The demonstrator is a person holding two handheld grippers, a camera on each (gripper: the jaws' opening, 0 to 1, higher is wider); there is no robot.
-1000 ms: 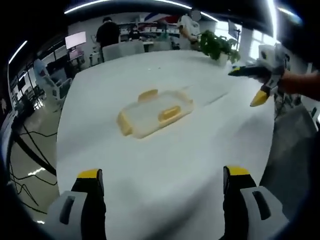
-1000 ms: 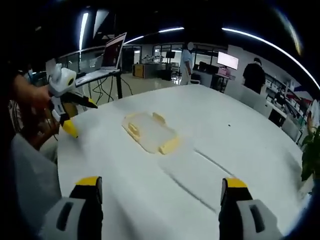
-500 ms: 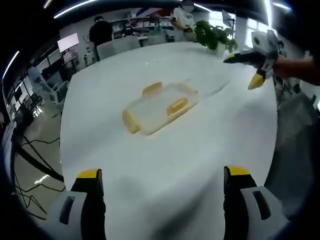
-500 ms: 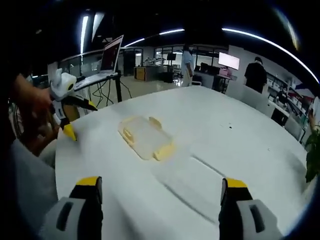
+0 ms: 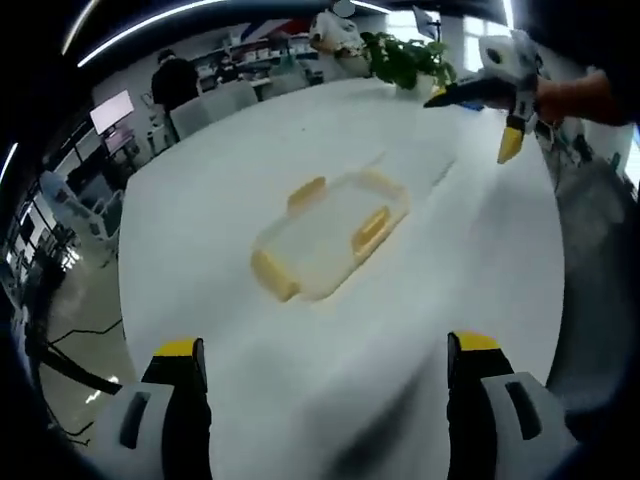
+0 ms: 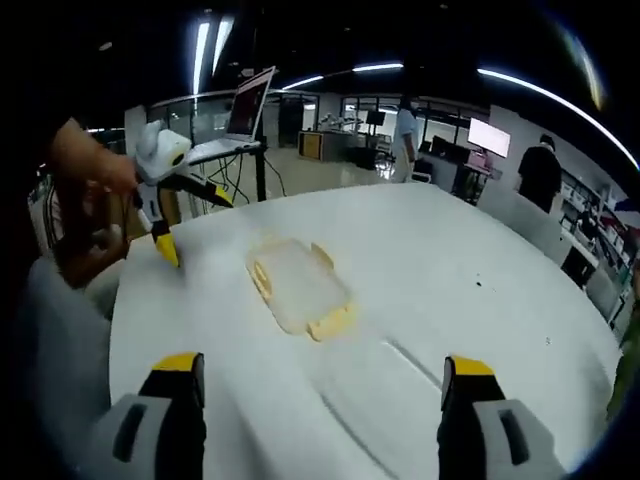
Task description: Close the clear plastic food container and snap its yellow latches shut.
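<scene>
Tabletop (image 5: 200, 200), white: clear container (image 5: 332, 236) lies flat mid-surface, lid seemingly on, yellow latches (image 5: 371, 228) apparently not yet snapped. Since a second ago both views have drawn nearer the container. Left gripper (image 5: 320, 350) and right gripper (image 6: 315, 365): jaws spread, empty, both short of the container — approach only.

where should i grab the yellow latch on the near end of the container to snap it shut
Pinch the end latch by its outer edge, coming in from the near side with the left gripper. It sticks out past the container rim, so likely the easiest flap to catch.
</scene>
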